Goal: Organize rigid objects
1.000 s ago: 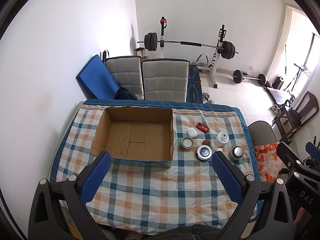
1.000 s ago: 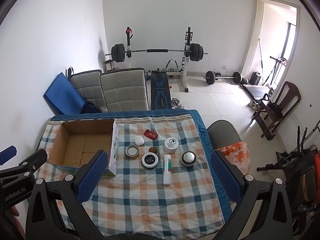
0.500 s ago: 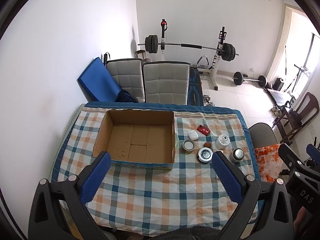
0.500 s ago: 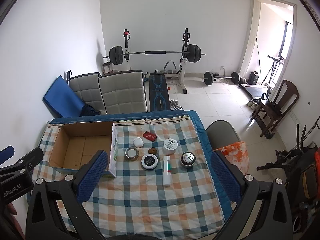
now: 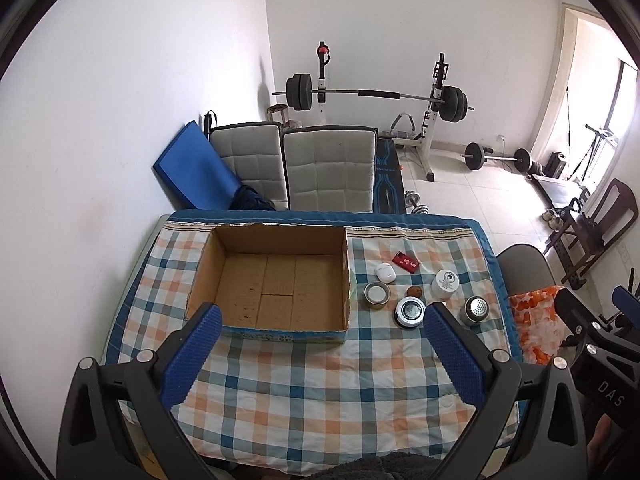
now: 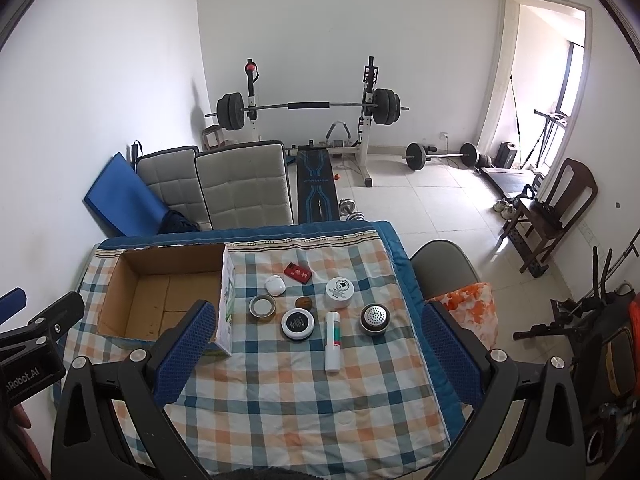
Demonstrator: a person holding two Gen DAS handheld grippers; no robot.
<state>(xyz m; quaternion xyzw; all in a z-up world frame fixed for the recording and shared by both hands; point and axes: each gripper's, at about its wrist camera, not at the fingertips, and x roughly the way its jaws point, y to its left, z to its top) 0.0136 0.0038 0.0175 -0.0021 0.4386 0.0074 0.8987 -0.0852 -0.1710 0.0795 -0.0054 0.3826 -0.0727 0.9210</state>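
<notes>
An open, empty cardboard box [image 5: 276, 280] [image 6: 160, 292] stands on the left of the checked tablecloth. To its right lie a red card case [image 6: 298, 273], a white earbud case [image 6: 275, 284], a tape roll [image 6: 262, 306], a small brown nut-like object [image 6: 303, 303], a white jar [image 6: 339, 292], a round black-and-white disc [image 6: 297, 323], a white tube [image 6: 332, 340] and a metal shaker lid [image 6: 374, 318]. My left gripper [image 5: 320, 356] and right gripper [image 6: 312, 352] are both open and empty, high above the table's near side.
Two grey padded chairs [image 6: 240, 192] and a blue mat [image 6: 120, 200] stand behind the table. A grey chair with an orange cloth [image 6: 468, 308] is at the right. A barbell rack [image 6: 308, 108] stands at the back wall.
Both grippers have risen and drawn back a little, so the table looks smaller and lower in view. Nothing on the table has moved.
</notes>
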